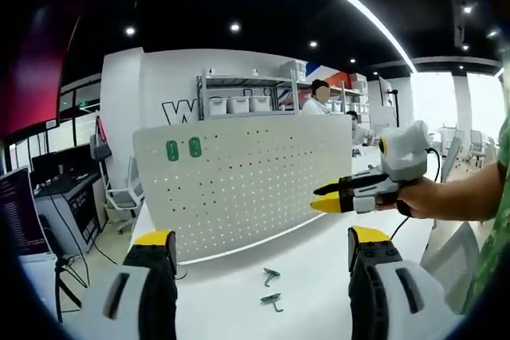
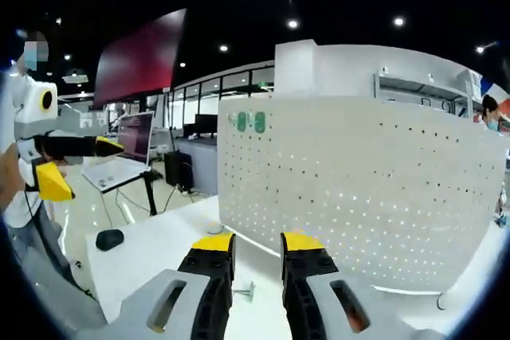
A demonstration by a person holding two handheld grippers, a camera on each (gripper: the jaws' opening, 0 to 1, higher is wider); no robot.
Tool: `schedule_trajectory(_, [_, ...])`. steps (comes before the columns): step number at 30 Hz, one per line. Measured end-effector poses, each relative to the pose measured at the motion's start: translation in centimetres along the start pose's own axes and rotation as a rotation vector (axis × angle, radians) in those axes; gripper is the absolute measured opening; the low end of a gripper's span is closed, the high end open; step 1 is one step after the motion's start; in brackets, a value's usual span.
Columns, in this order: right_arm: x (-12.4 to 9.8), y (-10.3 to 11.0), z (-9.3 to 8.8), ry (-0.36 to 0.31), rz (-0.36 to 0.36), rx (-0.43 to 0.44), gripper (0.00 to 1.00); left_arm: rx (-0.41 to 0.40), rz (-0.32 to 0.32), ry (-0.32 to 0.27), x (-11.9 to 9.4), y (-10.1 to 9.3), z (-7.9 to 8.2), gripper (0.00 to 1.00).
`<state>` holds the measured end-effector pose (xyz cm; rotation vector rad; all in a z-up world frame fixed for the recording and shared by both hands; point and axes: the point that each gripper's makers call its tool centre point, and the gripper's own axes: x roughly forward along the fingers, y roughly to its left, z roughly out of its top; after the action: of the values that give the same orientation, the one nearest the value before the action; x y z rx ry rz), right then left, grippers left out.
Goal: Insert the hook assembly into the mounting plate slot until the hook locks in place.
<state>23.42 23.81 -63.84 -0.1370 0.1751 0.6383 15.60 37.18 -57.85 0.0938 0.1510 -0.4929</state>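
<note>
- White pegboard [image 1: 247,185] stands upright on the counter [image 1: 319,292]; I see two metal hooks [image 1: 271,288] lying before it.
- My left gripper [image 1: 259,248] gapes wide, empty.
- My right gripper [image 2: 256,246] is narrowly parted, empty.

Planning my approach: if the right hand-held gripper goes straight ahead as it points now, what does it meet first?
Probably the white pegboard: the right hand-held gripper, jaws open and empty, points at its lower part. Depth is unclear.

The pegboard [image 1: 243,185] is standing across 12 o'clock, blocking forward reach; bare table [image 1: 311,268] is lying open around two hooks [image 1: 271,289].
</note>
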Motion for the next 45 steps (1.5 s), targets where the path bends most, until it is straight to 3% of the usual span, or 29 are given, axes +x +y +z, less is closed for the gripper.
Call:
schedule_trajectory(11, [3.4,3.2,-9.0,0.176,0.16,-0.08,0.21,0.0,0.003,0.019,0.5,0.5,-0.6,0.91])
schedule_trajectory(16, [4.2,4.4,-12.1,0.223,0.222,-0.116,0.2,0.003,0.0,0.034,0.8,0.5,-0.9,0.91])
schedule_trajectory(36, [7.2,7.1,-16.9,0.276,0.363,-0.167,0.1,-0.003,-0.016,0.108,1.8,-0.5,-3.4,0.91])
schedule_trajectory(45, [8.2,7.5,-17.8,0.291,0.397,-0.193,0.07,-0.016,-0.033,0.146,2.4,-1.0,-4.8,0.91])
